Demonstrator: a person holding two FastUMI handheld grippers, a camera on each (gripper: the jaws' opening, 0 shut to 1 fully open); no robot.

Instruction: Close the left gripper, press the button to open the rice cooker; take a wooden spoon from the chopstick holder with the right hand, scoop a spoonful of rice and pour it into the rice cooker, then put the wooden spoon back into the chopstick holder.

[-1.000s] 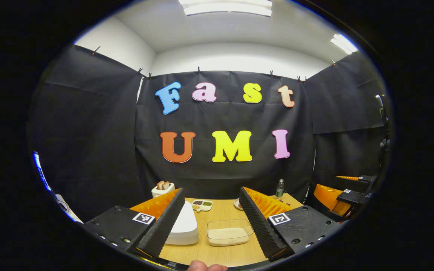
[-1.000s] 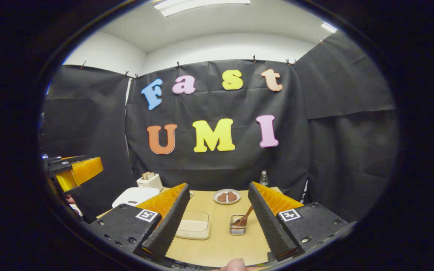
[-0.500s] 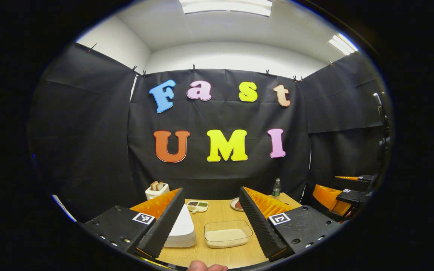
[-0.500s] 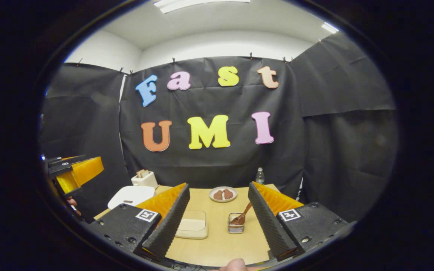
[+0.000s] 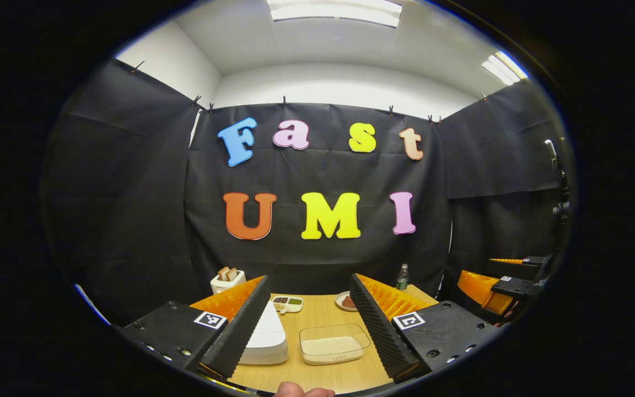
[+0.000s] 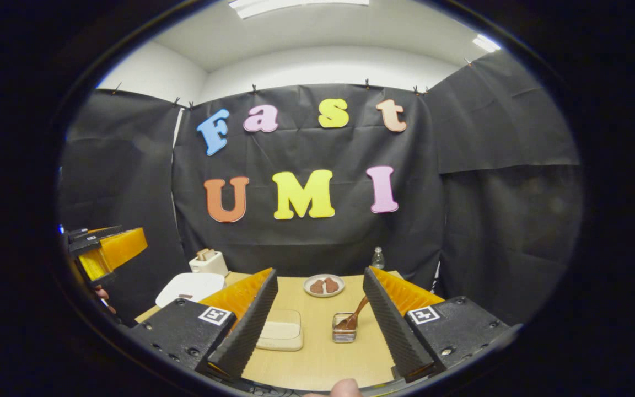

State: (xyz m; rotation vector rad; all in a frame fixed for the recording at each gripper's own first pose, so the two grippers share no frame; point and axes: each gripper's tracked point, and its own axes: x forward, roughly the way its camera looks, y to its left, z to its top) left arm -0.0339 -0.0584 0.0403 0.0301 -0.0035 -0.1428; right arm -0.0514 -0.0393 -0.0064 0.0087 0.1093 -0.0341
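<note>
Two grippers hang above a wooden tabletop (image 5: 323,320), and both are spread wide with nothing between their fingers.

In the left gripper view, the left gripper (image 5: 309,325) fills the bottom of the frame. The white rice cooker (image 5: 265,339) sits at the lower middle, partly hidden behind the finger on the left side of the frame. Its lid is down. Just to the right of it is a clear box of rice (image 5: 334,344), low in the middle of the frame. Farther back sit a little split dish (image 5: 287,302), a plate (image 5: 346,300), a bottle (image 5: 402,277) and a white toaster (image 5: 227,280). The right gripper (image 5: 496,284) shows at the right edge of the frame.

In the right gripper view, the right gripper (image 6: 320,325) is at the bottom. Between its fingers, low in the frame, stands the small chopstick holder (image 6: 344,328). The wooden spoon (image 6: 355,317) stands in it and leans to the upper right. The box of rice is to the left of the holder, and the rice cooker is at the lower left. The left gripper shows at the left edge.
</note>
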